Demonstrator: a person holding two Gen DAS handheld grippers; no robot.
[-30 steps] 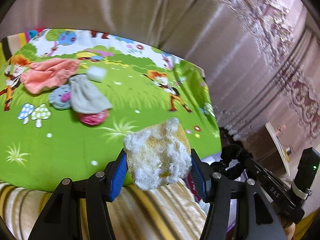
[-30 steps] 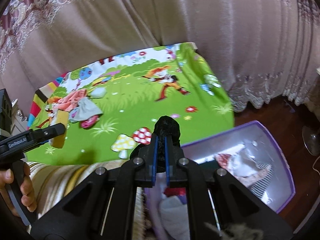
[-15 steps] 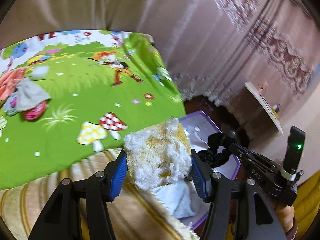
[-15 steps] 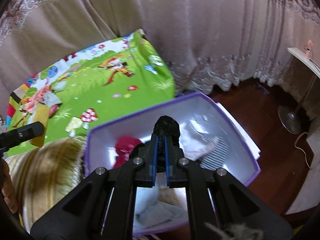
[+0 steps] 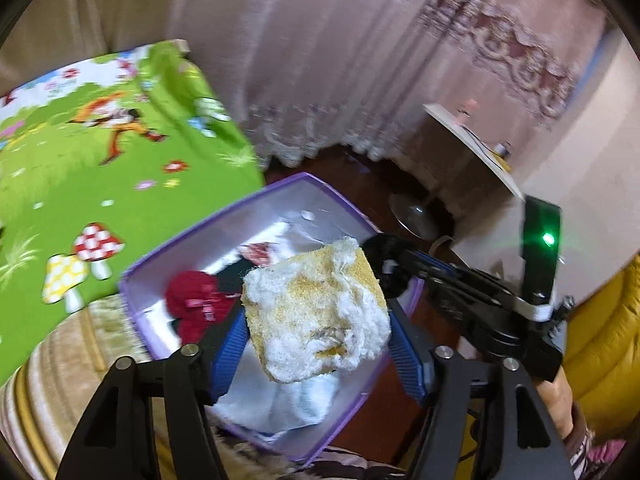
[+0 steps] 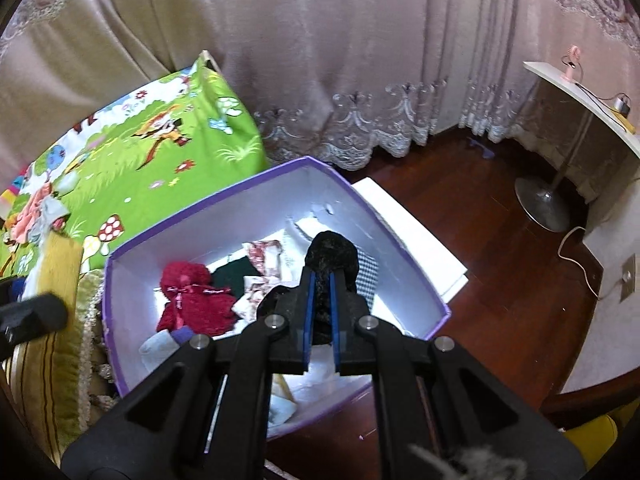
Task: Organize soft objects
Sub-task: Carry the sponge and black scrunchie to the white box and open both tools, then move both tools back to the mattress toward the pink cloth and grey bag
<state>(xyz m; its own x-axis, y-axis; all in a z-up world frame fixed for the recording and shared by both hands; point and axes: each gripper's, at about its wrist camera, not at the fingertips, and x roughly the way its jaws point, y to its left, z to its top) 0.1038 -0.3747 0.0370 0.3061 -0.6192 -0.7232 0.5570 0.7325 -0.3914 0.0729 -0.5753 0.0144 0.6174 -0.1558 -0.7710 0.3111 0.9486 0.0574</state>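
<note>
My left gripper (image 5: 316,344) is shut on a fluffy yellow-and-white soft toy (image 5: 316,312) and holds it above the purple-rimmed storage box (image 5: 132,304). My right gripper (image 6: 320,304) is shut on a black soft item (image 6: 330,260) and holds it over the same box (image 6: 108,300). The box holds a red knitted piece (image 6: 192,296), a dark green cloth (image 6: 232,276), a checked cloth (image 6: 366,276) and white cloths. The right gripper also shows in the left wrist view (image 5: 390,258), at the box's right side.
The box stands on a dark wooden floor (image 6: 500,248) beside a bed with a green cartoon sheet (image 6: 160,140). More soft items (image 6: 36,212) lie far left on the sheet. Curtains (image 6: 340,60) hang behind. A fan stand (image 6: 542,204) and a white board (image 6: 412,232) are to the right.
Both grippers have swung right from the bed to above the box, each still holding its soft item. The box now fills the middle of both views.
</note>
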